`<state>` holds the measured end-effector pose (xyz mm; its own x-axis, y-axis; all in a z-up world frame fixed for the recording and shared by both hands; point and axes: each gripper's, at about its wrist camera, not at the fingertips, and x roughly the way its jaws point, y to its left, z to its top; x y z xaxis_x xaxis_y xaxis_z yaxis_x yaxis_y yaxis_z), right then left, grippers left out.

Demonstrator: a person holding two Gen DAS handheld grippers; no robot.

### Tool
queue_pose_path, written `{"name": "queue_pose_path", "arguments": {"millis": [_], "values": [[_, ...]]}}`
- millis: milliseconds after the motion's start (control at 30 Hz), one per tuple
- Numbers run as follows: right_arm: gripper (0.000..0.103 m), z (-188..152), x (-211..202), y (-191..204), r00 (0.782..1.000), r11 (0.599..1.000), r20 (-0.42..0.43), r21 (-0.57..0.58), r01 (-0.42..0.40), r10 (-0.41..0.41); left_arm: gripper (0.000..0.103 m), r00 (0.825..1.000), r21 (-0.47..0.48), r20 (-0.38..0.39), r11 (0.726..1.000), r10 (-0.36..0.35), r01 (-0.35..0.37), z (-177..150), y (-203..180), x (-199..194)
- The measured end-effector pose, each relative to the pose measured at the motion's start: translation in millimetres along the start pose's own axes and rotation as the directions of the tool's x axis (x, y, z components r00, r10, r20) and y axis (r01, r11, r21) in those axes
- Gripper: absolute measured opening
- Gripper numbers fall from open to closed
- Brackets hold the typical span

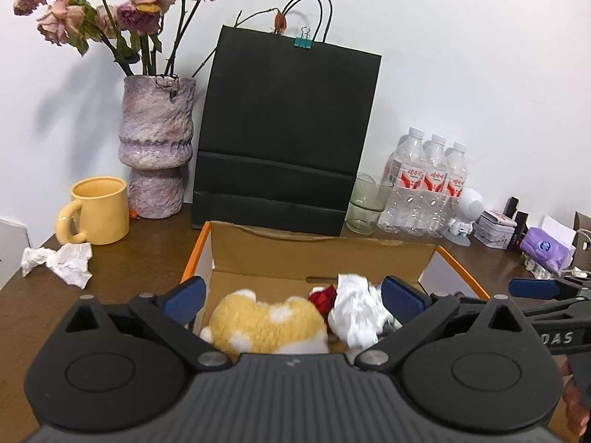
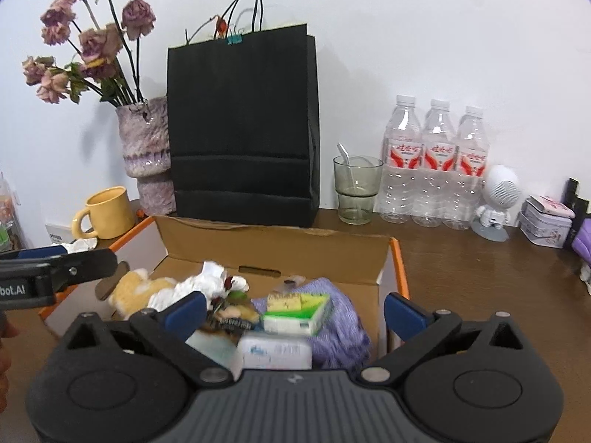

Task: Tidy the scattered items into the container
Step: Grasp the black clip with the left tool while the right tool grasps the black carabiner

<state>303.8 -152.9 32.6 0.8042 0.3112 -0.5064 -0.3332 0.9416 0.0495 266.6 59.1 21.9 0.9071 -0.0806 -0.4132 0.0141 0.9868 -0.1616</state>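
1. Left wrist view: the left gripper (image 1: 291, 297) hangs over the near end of the box (image 1: 321, 254), tilted down into it. Its jaws stand wide open with nothing between the pads; the plush (image 1: 264, 326) and a white wad (image 1: 356, 308) lie below, already inside the box.
2. Same view: one stray is still out, the crumpled tissue (image 1: 59, 264) on the desk (image 1: 122, 258), well left of the box and near the mug (image 1: 98, 210). It lies left of the jaws, its long axis running roughly left to right.
3. By my reading the left hand is the nearer one and must swing left and drop to reach it.
4. Right wrist view: the right gripper (image 2: 293, 308) also hovers over the box (image 2: 273, 251), angled down, jaws fully apart and empty above the purple cloth (image 2: 338, 326) and small packs (image 2: 297, 313).
5. Same view: the tissue (image 2: 81, 245) shows only partly, beyond the left gripper's finger (image 2: 85, 260), across the box from the right jaws.
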Motion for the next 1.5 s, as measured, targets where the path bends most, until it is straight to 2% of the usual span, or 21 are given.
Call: {"name": "queue_pose_path", "arguments": {"millis": [267, 367, 567, 667, 900, 1033, 1167, 1300, 1367, 1433, 1500], "values": [[0.103, -36, -44, -6, 1.0, 1.0, -0.003, 0.0, 0.002, -0.002, 0.103, 0.999, 0.024, -0.034, 0.999, 0.022, -0.021, -32, 8, -37], [0.103, -54, -53, -9, 0.999, 1.0, -0.033, 0.013, -0.014, 0.014, 0.103, 0.996, 0.007, -0.081, 1.0, 0.02, -0.02, -49, 15, -43], [0.103, -84, -50, -2, 0.995, 1.0, -0.1, -0.006, -0.023, 0.022, 0.103, 0.988, 0.014, -0.152, 1.0, 0.005, -0.003, -80, 17, -43], [0.101, -90, -40, 5, 0.993, 1.0, -0.12, -0.026, -0.003, 0.0, 0.101, 0.986, 0.075, -0.168, 0.997, 0.013, 0.0, -88, 9, -38], [0.093, -95, -13, 15, 0.986, 0.999, -0.163, -0.014, 0.043, -0.044, 0.078, 0.978, 0.214, -0.209, 0.976, 0.009, 0.037, -100, -11, -23], [0.085, -94, -3, 16, 0.983, 0.998, -0.176, 0.037, 0.059, -0.051, 0.066, 0.972, 0.232, -0.234, 0.971, 0.001, 0.054, -103, -11, -14], [0.083, -94, 1, 18, 0.982, 0.995, -0.178, 0.076, 0.07, -0.055, 0.057, 0.972, 0.235, -0.235, 0.969, -0.025, 0.082, -102, -10, -11], [0.083, -94, 4, 26, 0.983, 0.994, -0.173, 0.071, 0.08, -0.067, 0.034, 0.968, 0.238, -0.244, 0.963, -0.065, 0.125, -100, -8, -11], [0.076, -95, 4, 31, 0.982, 0.994, -0.168, 0.042, 0.099, -0.091, 0.031, 0.966, 0.233, -0.247, 0.964, -0.072, 0.131, -100, -7, -12], [0.057, -95, 1, 32, 0.983, 0.994, -0.157, 0.039, 0.102, -0.095, 0.027, 0.966, 0.229, -0.247, 0.965, -0.072, 0.13, -99, -6, -14], [0.051, -94, -1, 29, 0.984, 0.994, -0.155, 0.049, 0.098, -0.089, 0.027, 0.966, 0.224, -0.246, 0.966, -0.075, 0.132, -100, -5, -14]]}}
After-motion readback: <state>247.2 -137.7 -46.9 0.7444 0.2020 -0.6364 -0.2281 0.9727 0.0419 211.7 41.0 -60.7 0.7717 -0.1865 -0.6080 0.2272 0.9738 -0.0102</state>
